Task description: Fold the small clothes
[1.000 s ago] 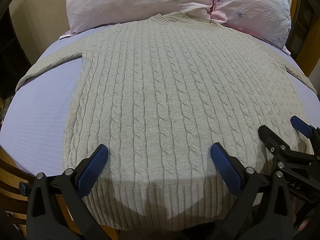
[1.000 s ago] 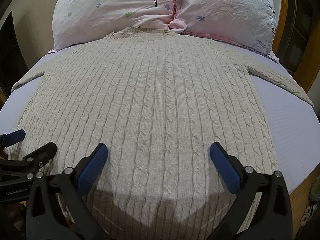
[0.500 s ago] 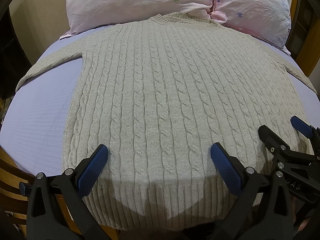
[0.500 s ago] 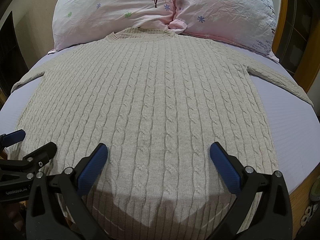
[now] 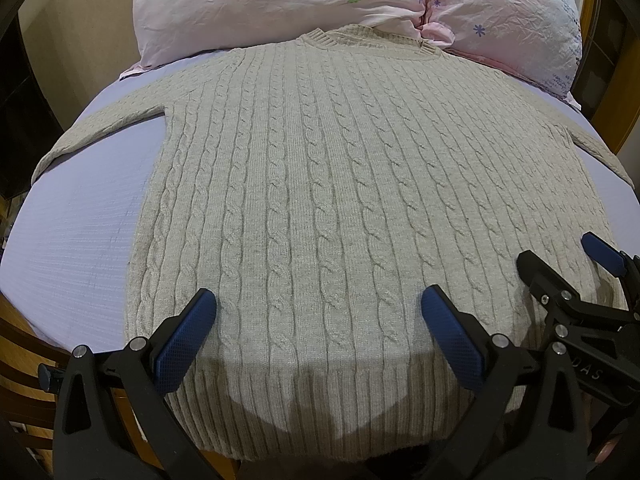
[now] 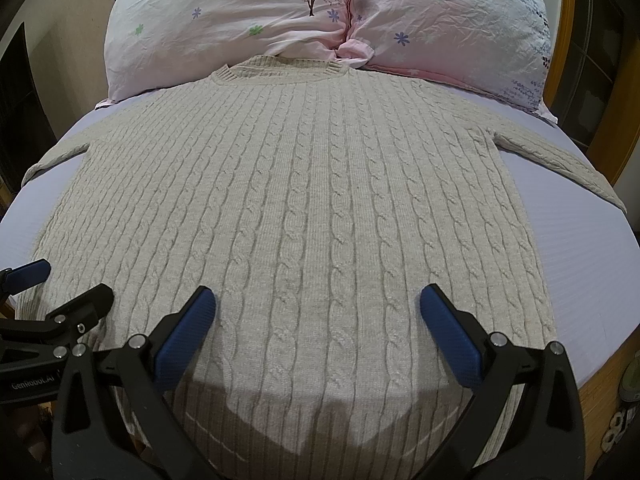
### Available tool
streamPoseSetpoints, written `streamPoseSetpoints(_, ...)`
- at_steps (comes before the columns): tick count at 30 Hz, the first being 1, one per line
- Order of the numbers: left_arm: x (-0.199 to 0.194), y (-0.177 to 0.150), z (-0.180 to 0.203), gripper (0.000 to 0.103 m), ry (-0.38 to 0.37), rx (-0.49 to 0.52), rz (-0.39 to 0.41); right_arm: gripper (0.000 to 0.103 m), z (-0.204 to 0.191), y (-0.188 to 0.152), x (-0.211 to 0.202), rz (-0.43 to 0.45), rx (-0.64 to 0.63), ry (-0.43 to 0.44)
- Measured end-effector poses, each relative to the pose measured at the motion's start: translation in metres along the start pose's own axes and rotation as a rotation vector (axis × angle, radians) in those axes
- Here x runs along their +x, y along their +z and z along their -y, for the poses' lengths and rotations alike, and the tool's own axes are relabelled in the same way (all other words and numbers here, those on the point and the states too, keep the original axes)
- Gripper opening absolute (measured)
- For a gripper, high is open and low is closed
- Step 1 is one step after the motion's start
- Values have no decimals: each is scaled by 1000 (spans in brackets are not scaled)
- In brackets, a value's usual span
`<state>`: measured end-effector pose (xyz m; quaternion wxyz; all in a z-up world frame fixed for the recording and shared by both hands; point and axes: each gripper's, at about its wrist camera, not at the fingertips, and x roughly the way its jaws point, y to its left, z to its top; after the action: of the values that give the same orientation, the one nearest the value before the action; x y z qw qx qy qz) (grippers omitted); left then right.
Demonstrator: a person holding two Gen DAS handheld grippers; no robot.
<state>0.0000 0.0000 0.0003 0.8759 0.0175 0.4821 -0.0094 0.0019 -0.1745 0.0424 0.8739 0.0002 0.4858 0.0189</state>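
A beige cable-knit sweater [image 5: 320, 184] lies flat and face up on the bed, collar at the far end, both sleeves spread sideways; it also fills the right wrist view [image 6: 312, 208]. My left gripper [image 5: 318, 320] is open and empty, held just above the hem on the left half. My right gripper [image 6: 318, 318] is open and empty above the hem on the right half. Each gripper shows at the edge of the other's view: the right one [image 5: 560, 268] and the left one [image 6: 68, 284].
The sweater rests on a lilac bed sheet [image 5: 80, 220]. Two pink flowered pillows [image 6: 320, 12] lie beyond the collar. A wooden bed frame [image 6: 604, 380] shows at the near right edge, and wooden slats [image 5: 24, 364] at the near left.
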Motion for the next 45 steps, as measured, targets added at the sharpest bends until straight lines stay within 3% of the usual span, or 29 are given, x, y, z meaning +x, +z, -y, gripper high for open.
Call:
streamPoseSetpoints(9, 0, 0, 0, 102, 0, 1, 4, 101, -5, -7, 5, 10, -8, 5)
streamPoseSetpoints(13, -2, -7, 0, 102, 0, 15, 51, 101, 19, 1, 4, 59, -26, 125)
streamPoseSetpoints(16, -8, -7, -2, 102, -18, 25, 50, 101, 77, 24, -9, 124, 142, 198)
streamPoseSetpoints(18, -9, -4, -8, 102, -64, 12, 69, 101, 148, 46, -19, 205, 329, 155)
streamPoseSetpoints(21, -17, 10, -27, 102, -146, -34, 176, 96, 243, 69, -17, 246, 575, 46)
streamPoseSetpoints(23, -23, 19, -40, 102, -155, -47, 269, 78, 304, 83, -5, 226, 709, -33)
streamPoseSetpoints(25, -26, 27, -51, 102, -163, -54, 322, 69, 352, 89, 13, 176, 831, -98)
streamPoseSetpoints(27, -27, 37, -68, 102, -188, -72, 353, 60, 400, 88, 35, 118, 986, -105)
streamPoseSetpoints(30, -22, 47, -96, 102, -226, -143, 364, 53, 436, 86, 53, 99, 1108, -112)
streamPoseSetpoints(34, -23, 51, -140, 102, -248, -271, 402, 46, 457, 88, 59, 145, 1163, -130)
streamPoseSetpoints(36, -24, 51, -160, 102, -258, -321, 436, 27, 463, 88, 66, 164, 1167, -160)
streamPoseSetpoints(37, -25, 51, -172, 102, -262, -349, 457, 8, 467, 88, 66, 161, 1162, -174)
streamPoseSetpoints(40, -26, 52, -198, 102, -192, -403, 461, 7, 470, 93, 61, 182, 1147, -174)
streamPoseSetpoints(43, -24, 54, -222, 102, -111, -436, 441, 6, 421, 137, 22, 335, 903, -170)
streamPoseSetpoints(45, -26, 52, -235, 102, -86, -458, 453, 6, 366, 172, 3, 403, 717, -102)
